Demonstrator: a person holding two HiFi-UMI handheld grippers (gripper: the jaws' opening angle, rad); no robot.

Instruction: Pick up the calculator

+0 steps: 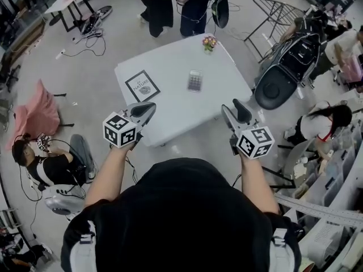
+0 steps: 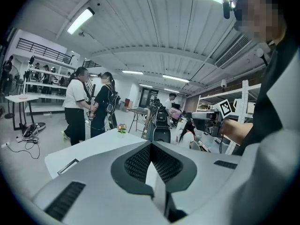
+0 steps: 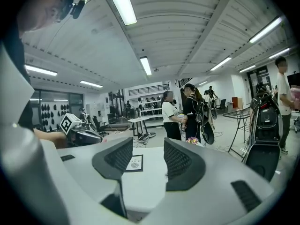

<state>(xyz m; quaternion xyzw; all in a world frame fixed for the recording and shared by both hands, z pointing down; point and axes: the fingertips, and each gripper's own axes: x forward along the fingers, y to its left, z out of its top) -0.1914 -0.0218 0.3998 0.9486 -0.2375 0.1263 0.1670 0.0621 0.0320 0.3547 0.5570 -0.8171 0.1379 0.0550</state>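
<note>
The calculator (image 1: 194, 81), small and grey with dark keys, lies flat right of the middle of the white table (image 1: 170, 118). Both grippers hover over the table's near edge, well short of it. My left gripper (image 1: 147, 107) is at the near left corner. In the left gripper view its dark ribbed pads (image 2: 151, 146) meet with nothing between them. My right gripper (image 1: 232, 106) is at the near right corner. Its pads (image 3: 147, 148) stand apart with only table showing in the gap. I cannot make out the calculator in either gripper view.
A black-framed card (image 1: 142, 86) lies on the table's left part, and a small flower pot (image 1: 209, 42) stands at its far edge. Two people (image 1: 170, 4) stand behind the table. A black scooter (image 1: 283, 67) is parked to the right; seated people (image 1: 39, 157) are on both sides.
</note>
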